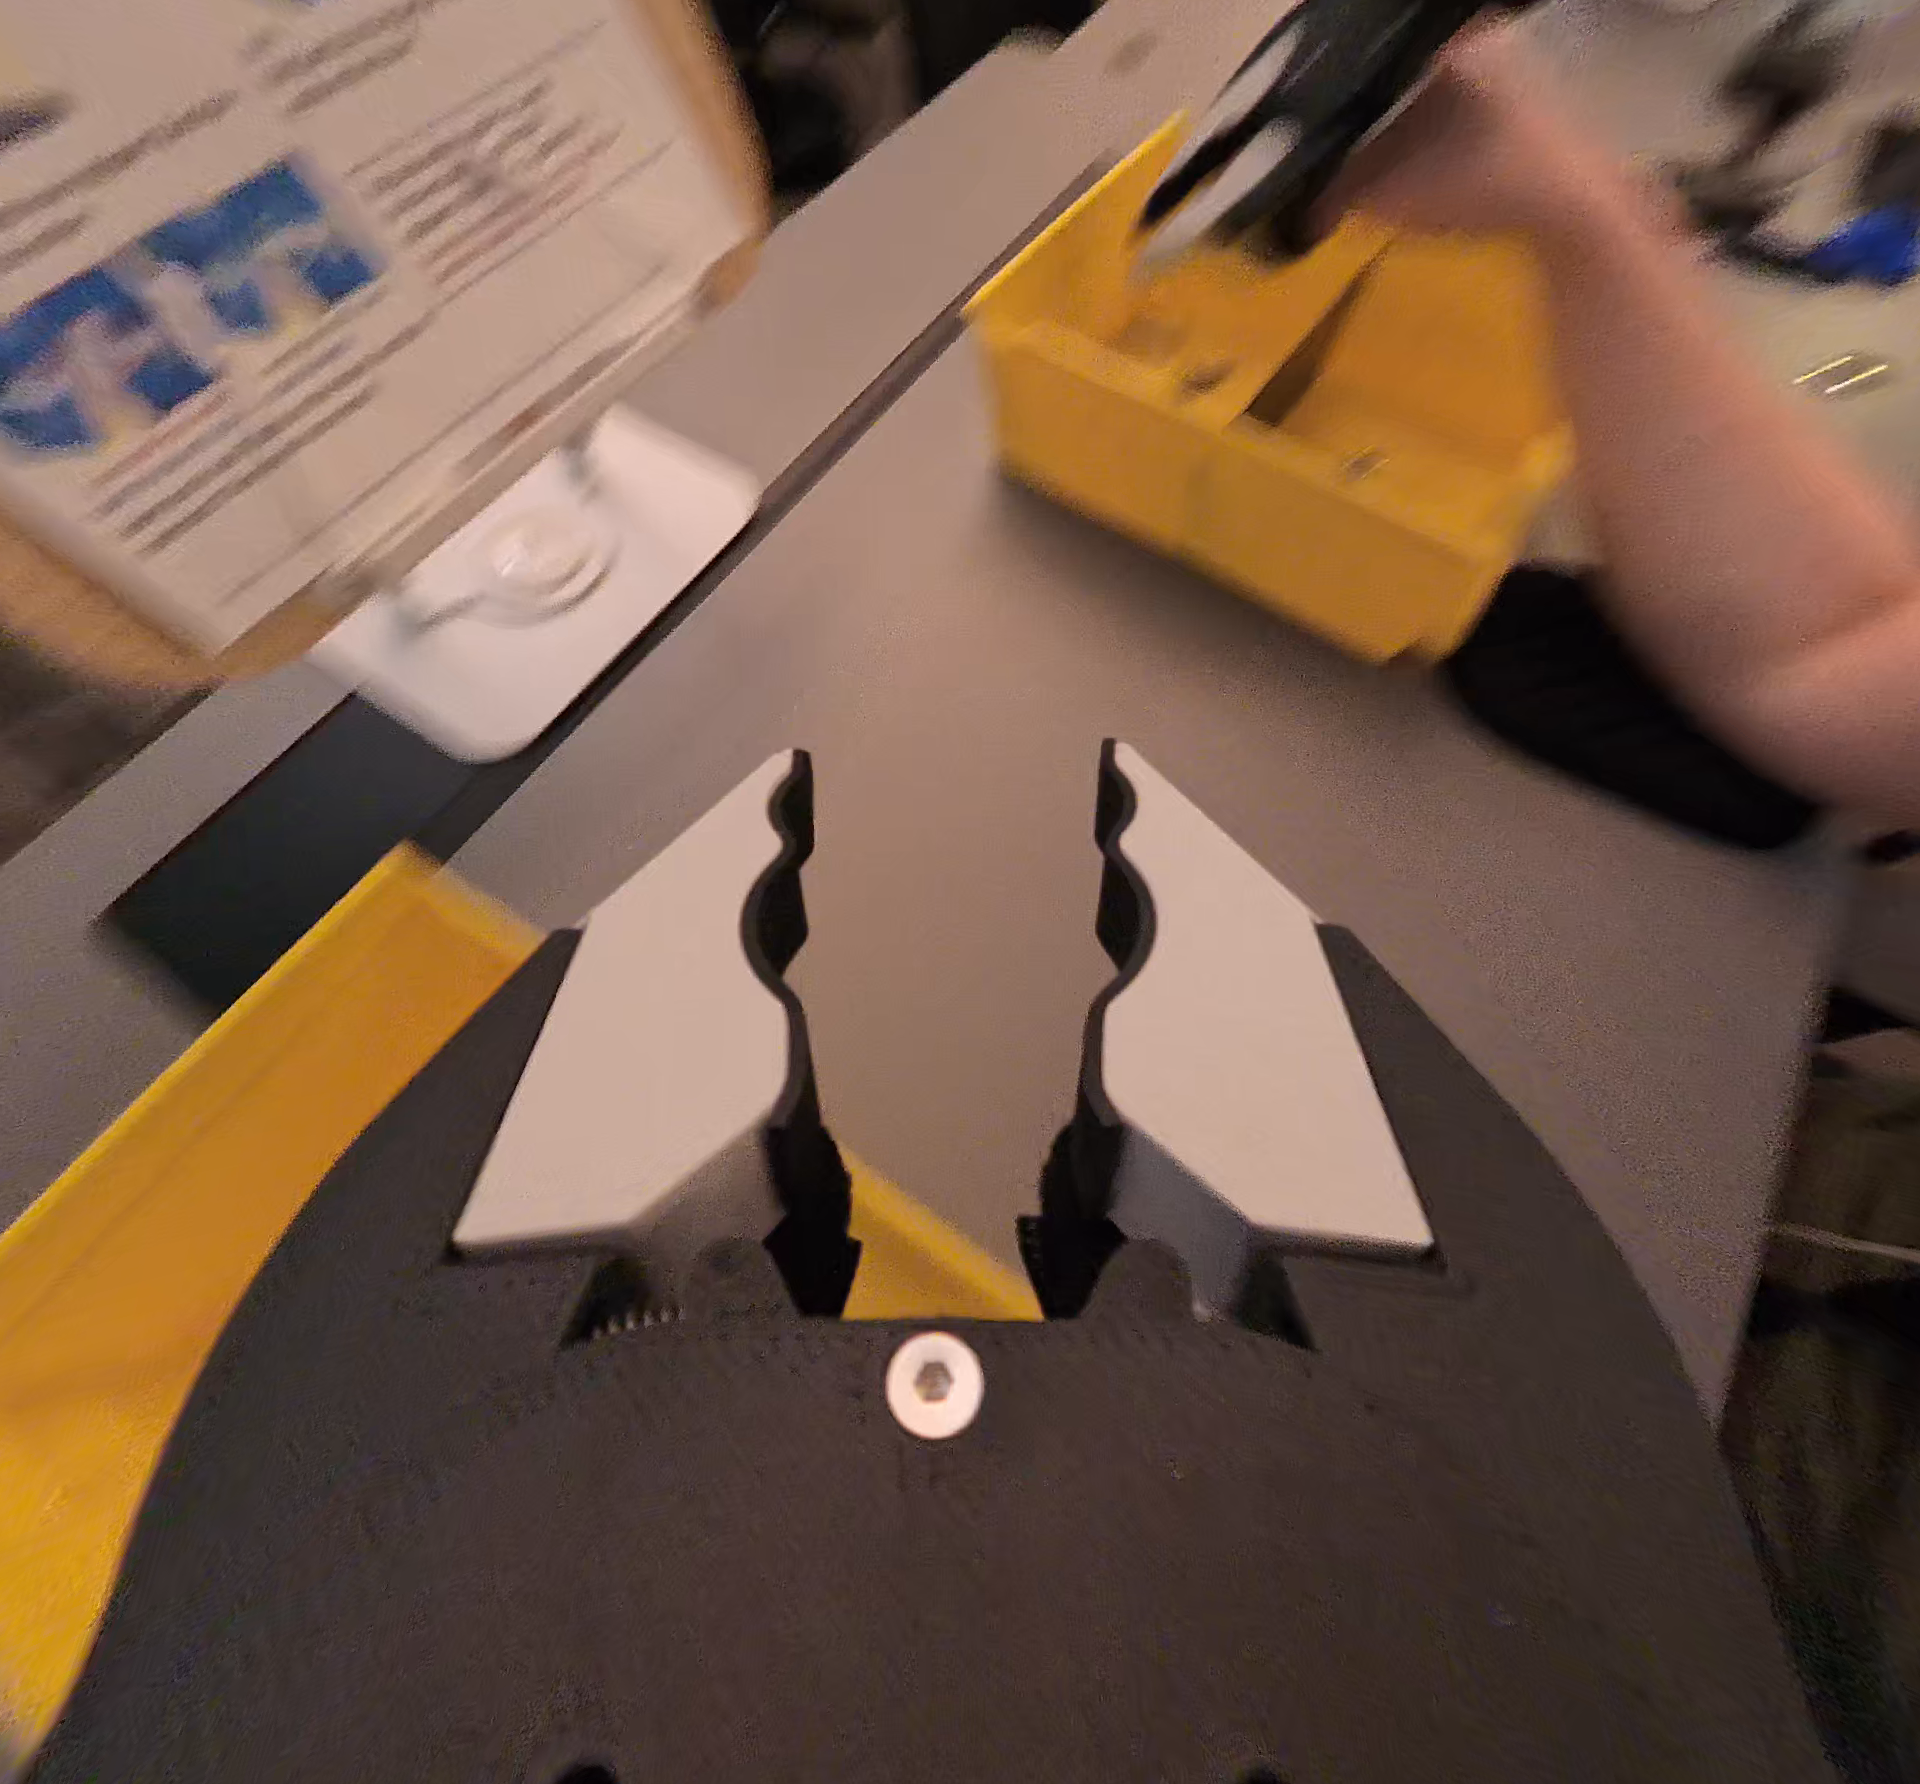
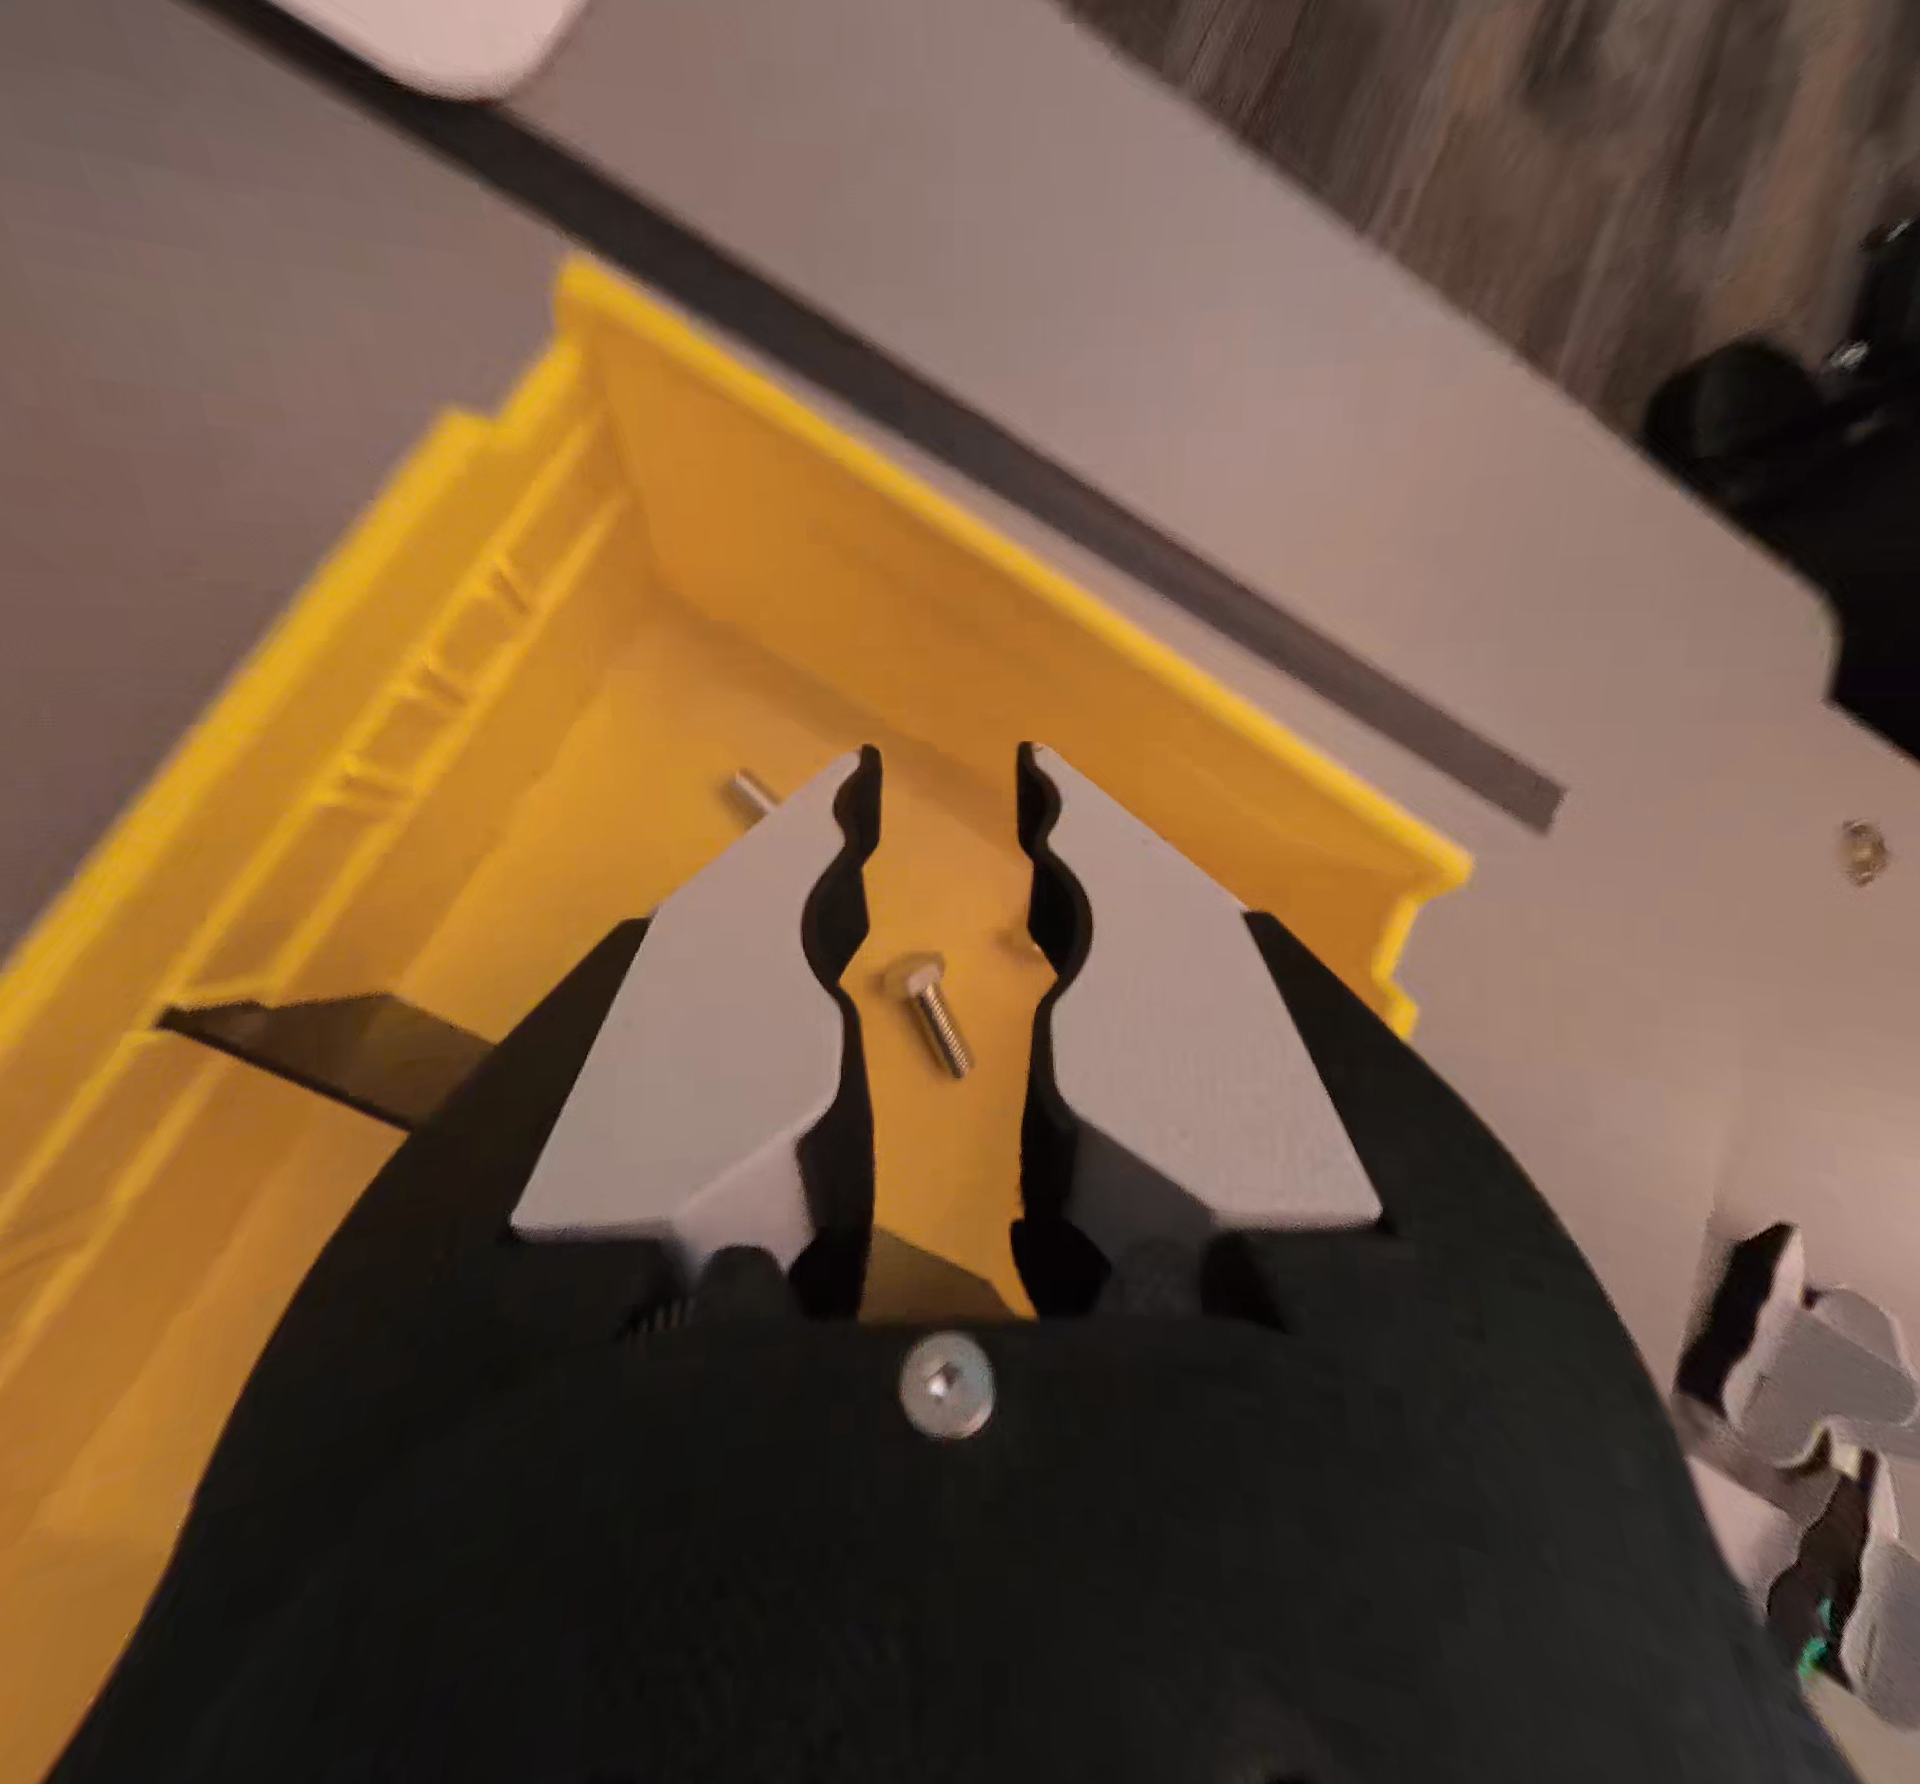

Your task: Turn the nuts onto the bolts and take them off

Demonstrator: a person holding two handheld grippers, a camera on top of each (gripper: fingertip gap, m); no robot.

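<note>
In the right wrist view my right gripper [image 2: 948,758] is open and empty, low over a yellow bin [image 2: 790,591]. A silver bolt [image 2: 935,1019] lies on the bin floor between the fingers, untouched. The tip of another bolt [image 2: 746,789] shows beside the left finger. In the left wrist view my left gripper [image 1: 954,768] is open and empty above the grey table [image 1: 935,612]. Far ahead, the right gripper [image 1: 1236,176] dips into the yellow bin [image 1: 1278,487], which holds small blurred metal parts [image 1: 1205,378].
A second yellow bin [image 1: 208,1163] lies under my left gripper at the lower left. A printed sign [image 1: 343,207] on a white base [image 1: 540,591] stands at the back left. A black divider [image 2: 312,1048] crosses the bin. A small nut-like piece [image 2: 1863,851] rests on the table. A person's arm [image 1: 1714,487] is at the right. Spacing between my two grippers at the tips: around 40 cm. The right gripper is farther from the printed sign [image 1: 343,207], some 35 cm, than the left, some 30 cm.
</note>
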